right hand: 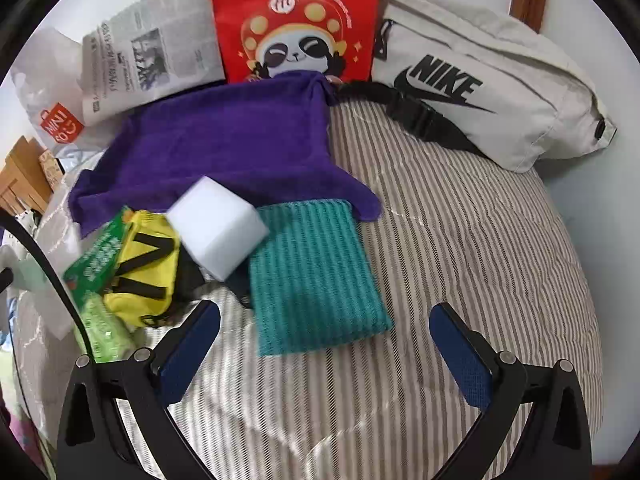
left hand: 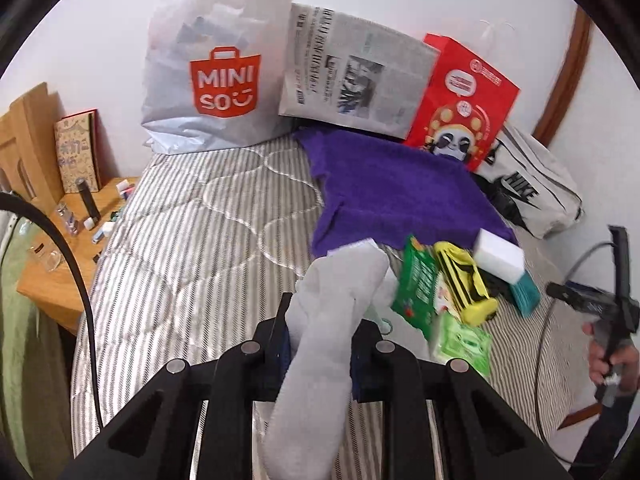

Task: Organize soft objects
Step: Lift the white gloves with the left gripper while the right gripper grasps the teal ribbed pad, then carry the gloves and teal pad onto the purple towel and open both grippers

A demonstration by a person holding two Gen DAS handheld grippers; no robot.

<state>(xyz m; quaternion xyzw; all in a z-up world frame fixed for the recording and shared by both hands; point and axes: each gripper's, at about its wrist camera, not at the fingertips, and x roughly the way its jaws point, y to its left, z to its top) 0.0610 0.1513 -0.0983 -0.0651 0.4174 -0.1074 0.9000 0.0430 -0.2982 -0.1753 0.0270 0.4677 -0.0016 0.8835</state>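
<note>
My left gripper (left hand: 320,340) is shut on a grey sock (left hand: 320,340), which hangs between its jaws above the striped bed (left hand: 192,240). Beyond it lie a purple towel (left hand: 392,192), a white sponge block (left hand: 500,256), a yellow pouch (left hand: 464,280) and green packets (left hand: 416,284). My right gripper (right hand: 324,344) is open and empty, held low over the bed just short of a teal ribbed cloth (right hand: 316,276). The right wrist view also shows the purple towel (right hand: 224,144), the white sponge block (right hand: 216,228), the yellow pouch (right hand: 144,268) and the green packets (right hand: 96,256).
Against the wall stand a white Miniso bag (left hand: 216,60), a newspaper-print bag (left hand: 356,76), a red panda bag (right hand: 296,20) and a white Nike waist bag (right hand: 480,80). A wooden bedside table (left hand: 60,264) with small items is at the left. A cable (left hand: 76,264) hangs there.
</note>
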